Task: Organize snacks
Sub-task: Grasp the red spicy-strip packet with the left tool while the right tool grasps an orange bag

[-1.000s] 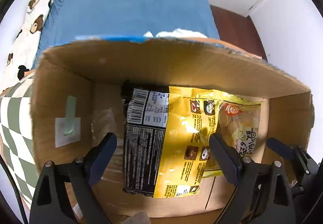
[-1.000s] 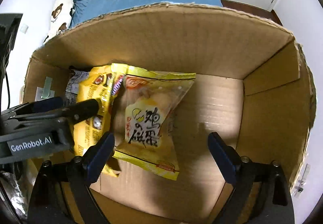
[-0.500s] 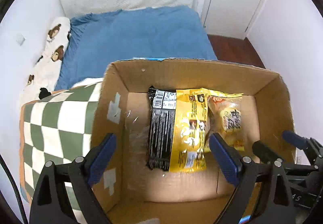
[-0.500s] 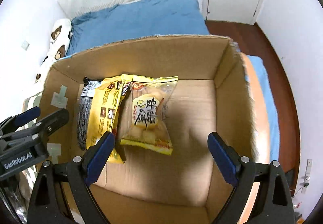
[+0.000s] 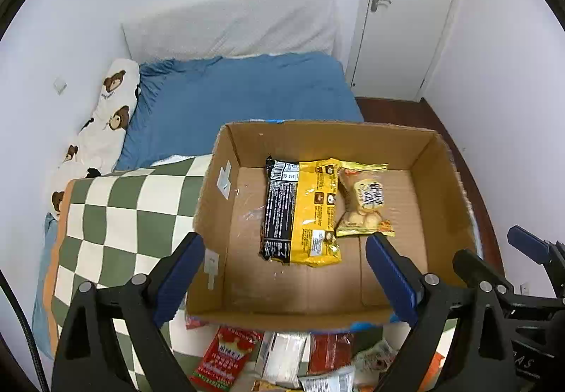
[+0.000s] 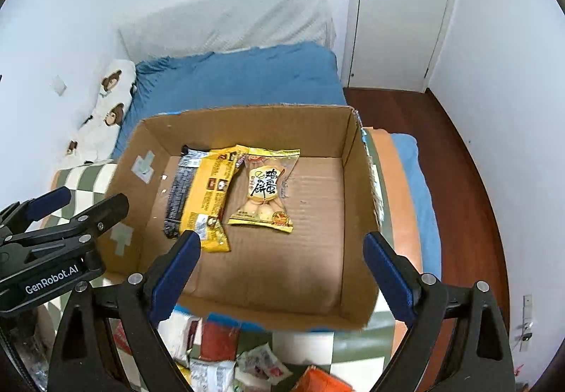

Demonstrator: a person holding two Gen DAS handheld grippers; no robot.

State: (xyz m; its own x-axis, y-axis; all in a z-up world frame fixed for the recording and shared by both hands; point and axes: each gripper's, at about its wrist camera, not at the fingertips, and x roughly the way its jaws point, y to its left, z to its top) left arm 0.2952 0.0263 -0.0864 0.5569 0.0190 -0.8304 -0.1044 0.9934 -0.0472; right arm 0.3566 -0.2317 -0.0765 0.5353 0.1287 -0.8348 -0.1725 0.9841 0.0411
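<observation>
We are holding both grippers, left [image 5: 284,252] and right [image 6: 282,250], released above a cardboard box [image 6: 243,123]; three snack packets [image 6: 261,190] are lying at 11 o'clock inside.

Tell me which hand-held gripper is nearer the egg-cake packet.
Right. The right hand-held gripper hangs just in front of the egg-cake packet; the left hand-held gripper sits further left, nearer the yellow bag.

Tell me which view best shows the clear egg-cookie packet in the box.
Right wrist: the egg-cookie packet sits near centre, label facing the camera and readable, nothing covering it. Left wrist shows the same packet smaller, off to the right, label tilted, its left edge against the yellow bag.
</observation>
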